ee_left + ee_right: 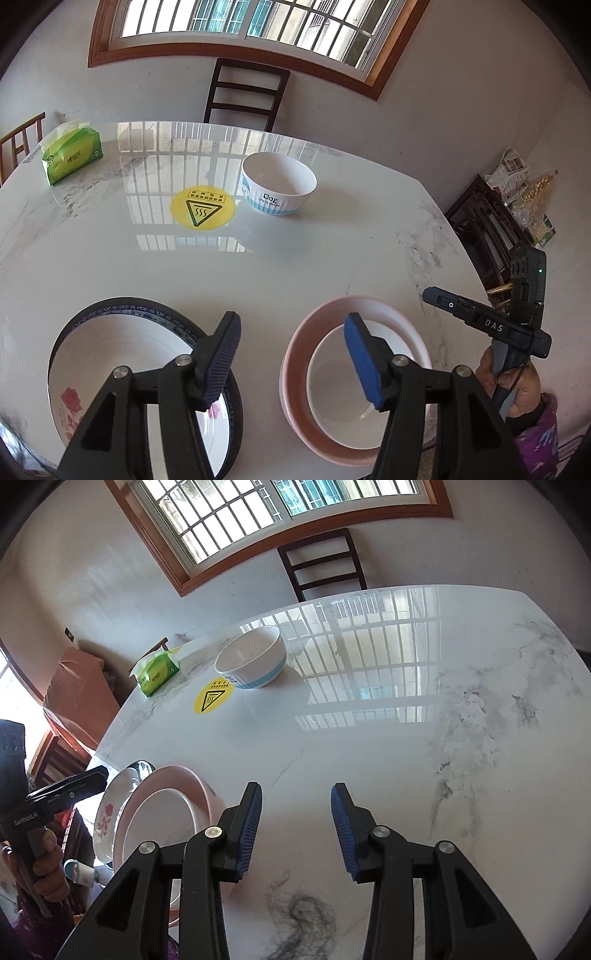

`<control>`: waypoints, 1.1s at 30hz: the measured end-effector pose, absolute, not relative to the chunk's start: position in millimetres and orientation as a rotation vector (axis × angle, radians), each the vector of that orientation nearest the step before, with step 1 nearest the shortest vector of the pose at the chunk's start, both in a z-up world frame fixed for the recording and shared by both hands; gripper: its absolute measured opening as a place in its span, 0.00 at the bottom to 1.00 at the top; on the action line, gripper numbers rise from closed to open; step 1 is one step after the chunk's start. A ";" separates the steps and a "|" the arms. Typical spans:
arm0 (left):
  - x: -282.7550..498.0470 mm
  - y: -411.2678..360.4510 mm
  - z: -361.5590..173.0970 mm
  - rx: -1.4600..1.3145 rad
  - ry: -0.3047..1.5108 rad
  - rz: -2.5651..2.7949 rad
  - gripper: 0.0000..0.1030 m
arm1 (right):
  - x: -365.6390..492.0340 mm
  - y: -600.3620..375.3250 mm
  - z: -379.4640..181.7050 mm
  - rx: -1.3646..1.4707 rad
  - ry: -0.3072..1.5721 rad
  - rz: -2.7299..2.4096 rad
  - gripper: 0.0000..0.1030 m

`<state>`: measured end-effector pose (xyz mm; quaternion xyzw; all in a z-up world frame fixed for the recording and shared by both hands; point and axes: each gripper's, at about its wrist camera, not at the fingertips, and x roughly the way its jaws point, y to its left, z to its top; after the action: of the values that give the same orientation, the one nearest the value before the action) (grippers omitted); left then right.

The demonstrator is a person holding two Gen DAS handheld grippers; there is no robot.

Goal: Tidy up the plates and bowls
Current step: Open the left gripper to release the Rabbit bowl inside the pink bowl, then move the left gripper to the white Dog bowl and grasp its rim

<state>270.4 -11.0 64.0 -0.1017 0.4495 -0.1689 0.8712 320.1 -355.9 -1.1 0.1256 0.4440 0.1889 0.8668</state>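
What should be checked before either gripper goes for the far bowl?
1. Left gripper open, nothing between its fingers: ok.
2. Right gripper open and empty: ok.
3. White bowl with blue band upright, alone on the table: ok.
4. Pink plate rests flat near the edge: ok.
5. Rose plate sits apart from the pink plate: ok.
6. Whether the pink plate holds a second dish: cannot tell.

Bright window [258, 22] daylight, tabletop [295, 258] glare (fisheye-warped edges)
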 end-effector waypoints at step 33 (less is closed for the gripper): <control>494.0 -19.6 16.9 -0.207 1.061 -0.252 0.69 | 547.5 -285.4 -10.5 0.372 1.042 0.532 0.52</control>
<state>494.0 -19.6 16.9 -0.0984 0.5038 -0.1195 0.8498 547.5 -285.4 -10.5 0.1744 0.4888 0.2498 0.8175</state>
